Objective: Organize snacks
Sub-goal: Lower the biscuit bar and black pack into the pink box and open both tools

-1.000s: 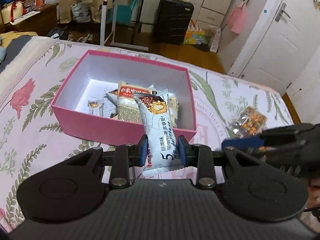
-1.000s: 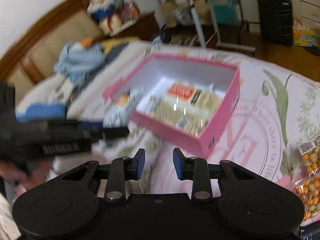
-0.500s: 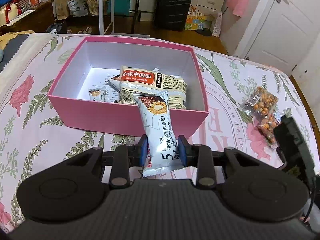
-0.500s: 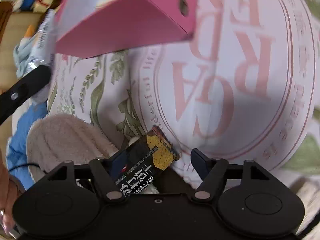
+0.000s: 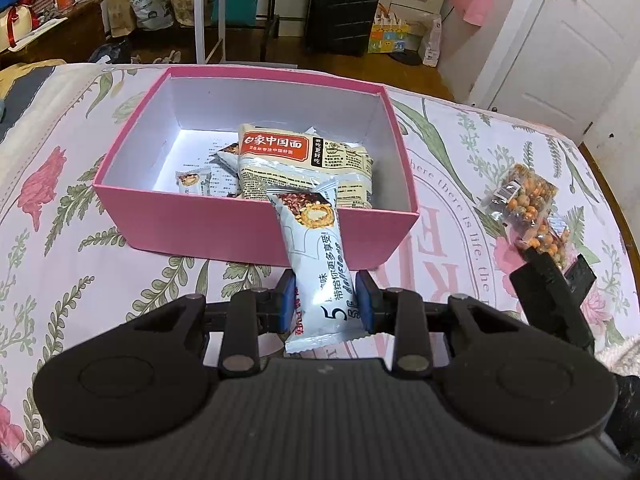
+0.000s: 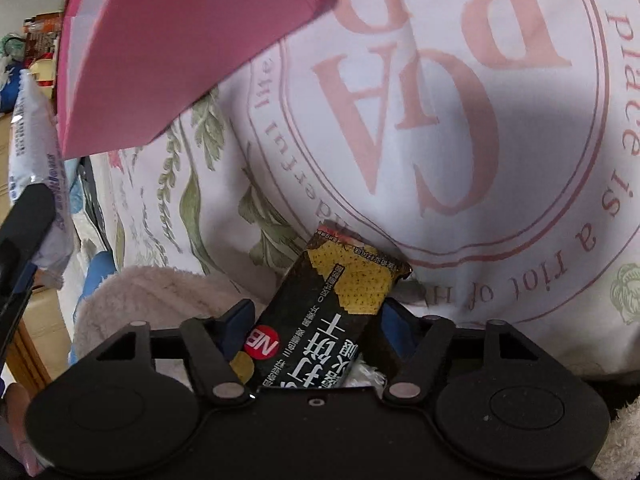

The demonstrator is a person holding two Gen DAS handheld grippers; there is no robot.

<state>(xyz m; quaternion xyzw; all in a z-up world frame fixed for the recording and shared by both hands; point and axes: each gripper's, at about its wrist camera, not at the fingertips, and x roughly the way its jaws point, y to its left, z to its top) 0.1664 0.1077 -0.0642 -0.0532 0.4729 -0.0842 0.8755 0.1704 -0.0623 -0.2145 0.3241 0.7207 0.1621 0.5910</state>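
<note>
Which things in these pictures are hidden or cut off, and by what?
- Left wrist view: small packets in the pink box are partly covered by the noodle packet.
- Right wrist view: the black packet has its near end hidden by the right gripper.
- Whether the right pads press it: unclear.

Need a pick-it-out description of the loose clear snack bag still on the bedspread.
Start at the pink box on the floral bedspread, then look right, past its right wall. The clear bag of orange and green coated nuts lies there, the only see-through pack.

The noodle pack [image 5: 306, 162] lies in the box [image 5: 256, 226] on the bedspread [image 5: 60, 248] (nut bag [image 5: 520, 200] to its right).
</note>
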